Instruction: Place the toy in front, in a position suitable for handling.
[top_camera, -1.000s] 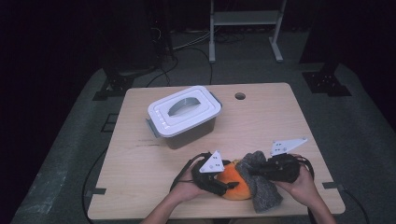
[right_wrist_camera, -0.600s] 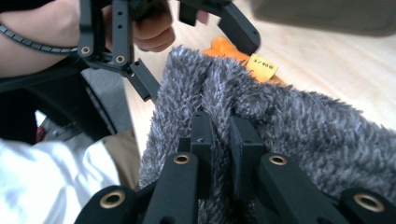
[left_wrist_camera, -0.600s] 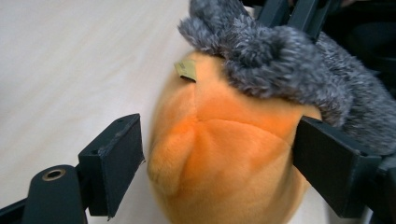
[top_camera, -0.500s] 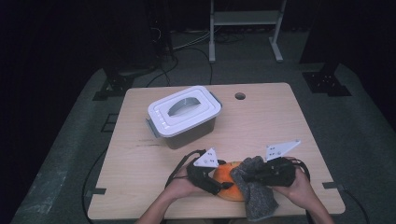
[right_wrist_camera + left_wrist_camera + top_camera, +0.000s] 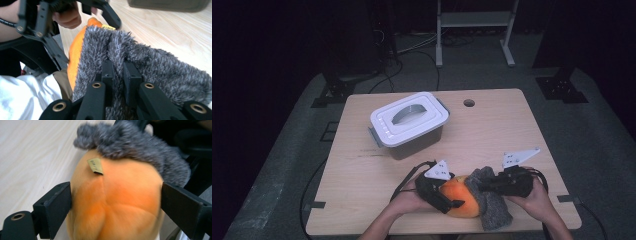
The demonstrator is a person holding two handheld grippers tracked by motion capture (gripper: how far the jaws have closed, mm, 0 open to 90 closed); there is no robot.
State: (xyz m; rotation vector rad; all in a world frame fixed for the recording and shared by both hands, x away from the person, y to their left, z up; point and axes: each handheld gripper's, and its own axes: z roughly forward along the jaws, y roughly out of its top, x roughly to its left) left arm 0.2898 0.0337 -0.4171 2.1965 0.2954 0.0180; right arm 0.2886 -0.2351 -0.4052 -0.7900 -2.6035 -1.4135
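Your left gripper (image 5: 451, 196) has just been opening; its jaws now flank the orange plush (image 5: 115, 202) at the table's (image 5: 512, 130) near edge, their pads at its sides. Just right, your right gripper (image 5: 117, 72) is clamped on the grey fuzzy cloth (image 5: 155, 67) draped against the plush. Far left sits a lidded white box (image 5: 409, 122).

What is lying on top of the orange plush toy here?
A grey fuzzy cloth drapes over one end of the orange plush toy, pinched by the right gripper. A small yellow tag shows beside it. Whatever the cloth covers is hidden.
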